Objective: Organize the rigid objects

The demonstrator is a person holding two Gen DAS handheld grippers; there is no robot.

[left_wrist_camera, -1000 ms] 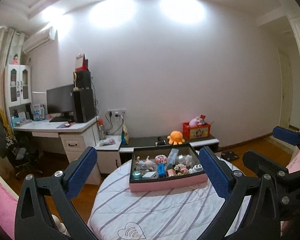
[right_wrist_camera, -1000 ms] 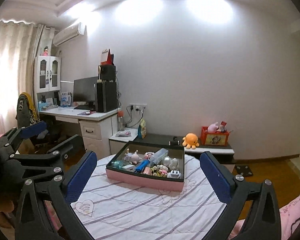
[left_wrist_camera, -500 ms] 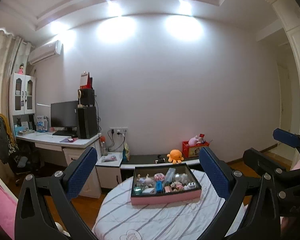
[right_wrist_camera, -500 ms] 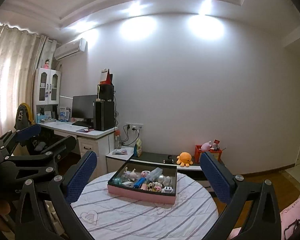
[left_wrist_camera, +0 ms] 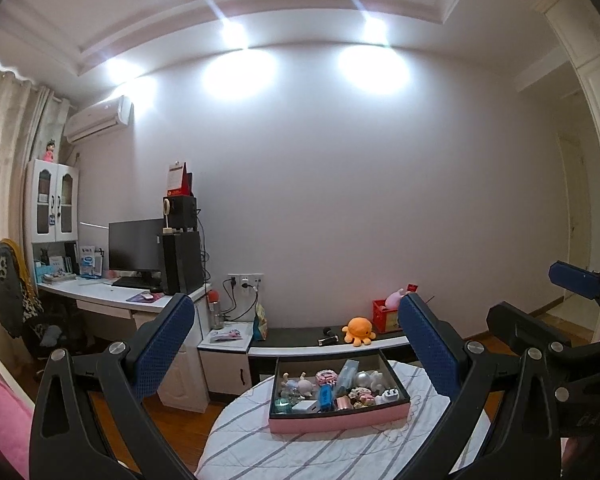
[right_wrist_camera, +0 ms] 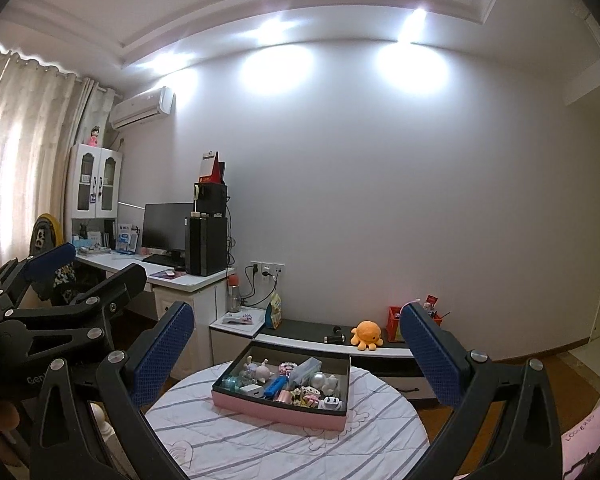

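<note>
A pink box with a dark rim [left_wrist_camera: 340,421] [right_wrist_camera: 278,408] stands on a round table with a striped white cloth [left_wrist_camera: 300,454] [right_wrist_camera: 284,444]. It holds several small rigid items: little figures, a blue piece, a white plug, a silver ball. My left gripper [left_wrist_camera: 296,356] is open and empty, held high and well back from the box. My right gripper [right_wrist_camera: 296,360] is open and empty, also high and back. Each gripper shows at the edge of the other's view.
A white desk [left_wrist_camera: 112,300] with a monitor and black tower stands left. A low dark bench [left_wrist_camera: 324,342] behind the table carries an orange octopus plush [left_wrist_camera: 359,330] and a red box [left_wrist_camera: 386,316]. A chair with a jacket [left_wrist_camera: 10,284] is at far left.
Both grippers have risen and pulled back from the table. The box now looks smaller and lower in both views, and more ceiling shows. Both stay open.
</note>
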